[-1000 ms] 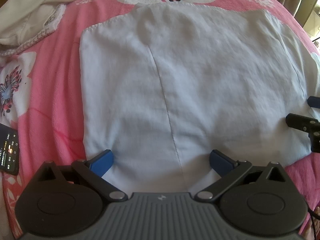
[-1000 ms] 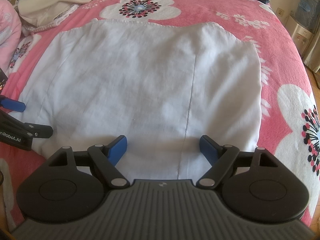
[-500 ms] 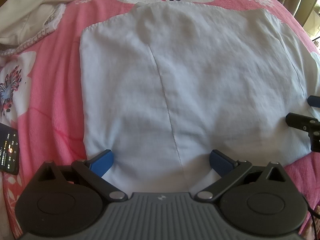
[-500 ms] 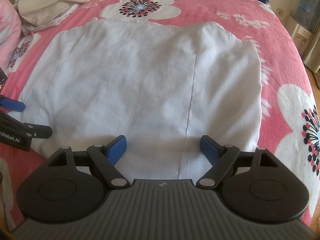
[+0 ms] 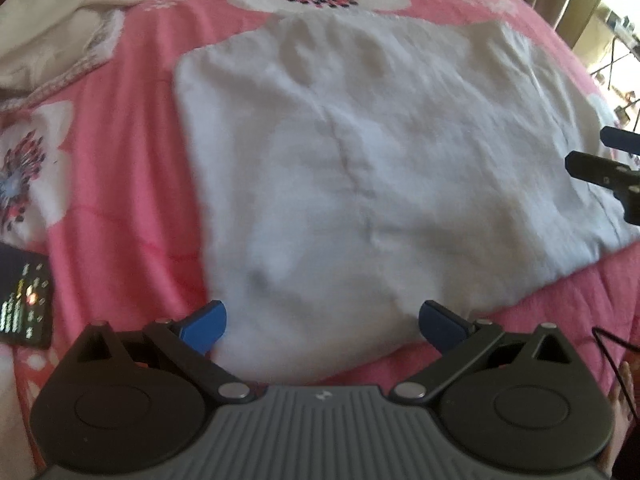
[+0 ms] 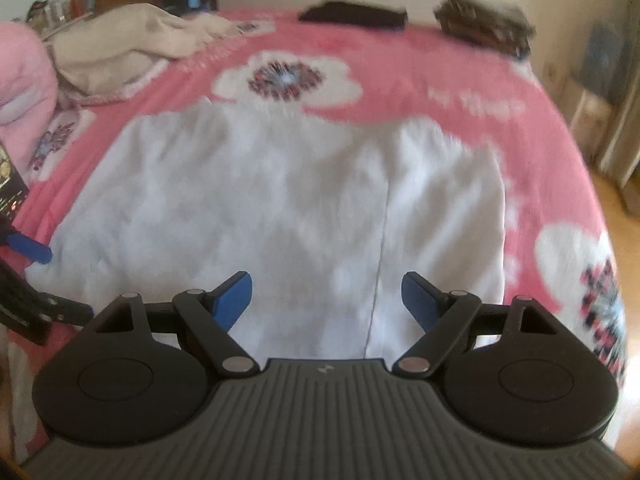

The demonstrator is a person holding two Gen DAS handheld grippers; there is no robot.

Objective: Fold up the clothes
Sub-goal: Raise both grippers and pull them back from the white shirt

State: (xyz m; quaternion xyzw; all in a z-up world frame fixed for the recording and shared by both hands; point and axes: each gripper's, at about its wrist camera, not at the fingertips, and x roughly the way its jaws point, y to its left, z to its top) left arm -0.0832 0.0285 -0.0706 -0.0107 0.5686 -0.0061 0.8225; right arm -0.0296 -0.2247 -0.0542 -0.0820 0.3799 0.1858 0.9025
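pink flowered bedspread (image 5: 132,168) under flat white garment (image 5: 380,176); left gripper (image 5: 322,322) and right gripper (image 6: 326,296) both spread wide, holding nothing.

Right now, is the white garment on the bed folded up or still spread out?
Spread out. The white garment lies flat as one wide panel on the pink bedspread, edges all exposed, with no part turned over itself.

Left hand-held gripper (image 5: 322,322) jaws wide apart, empty; right hand-held gripper (image 6: 326,296) likewise, angled downward.
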